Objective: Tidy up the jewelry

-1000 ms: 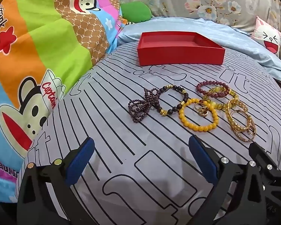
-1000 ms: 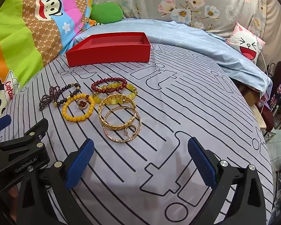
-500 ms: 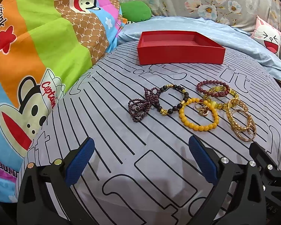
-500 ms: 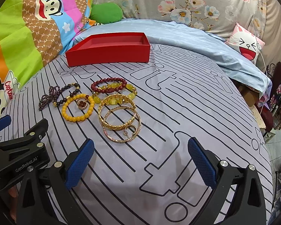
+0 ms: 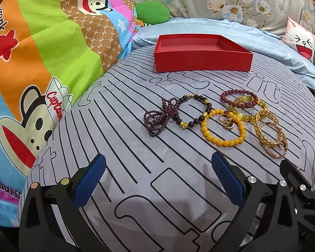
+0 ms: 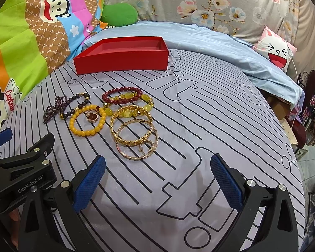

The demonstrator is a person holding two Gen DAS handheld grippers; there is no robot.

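Both claws, left (image 5: pixel 157 180) and right (image 6: pixel 157 178), gape wide over round beaded bracelets (image 5: pixel 223 127), metallic bangles (image 6: pixel 134 134), rectangular red box (image 6: pixel 124 59).

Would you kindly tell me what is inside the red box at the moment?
The red box looks empty: bare red walls and part of its floor show. Its near wall hides the front floor strip.

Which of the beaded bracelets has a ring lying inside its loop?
The orange-yellow bracelet: a ring with a dark red stone lies inside its loop. The black one encloses only sheet, and the dark red one overlaps pale yellow beads.
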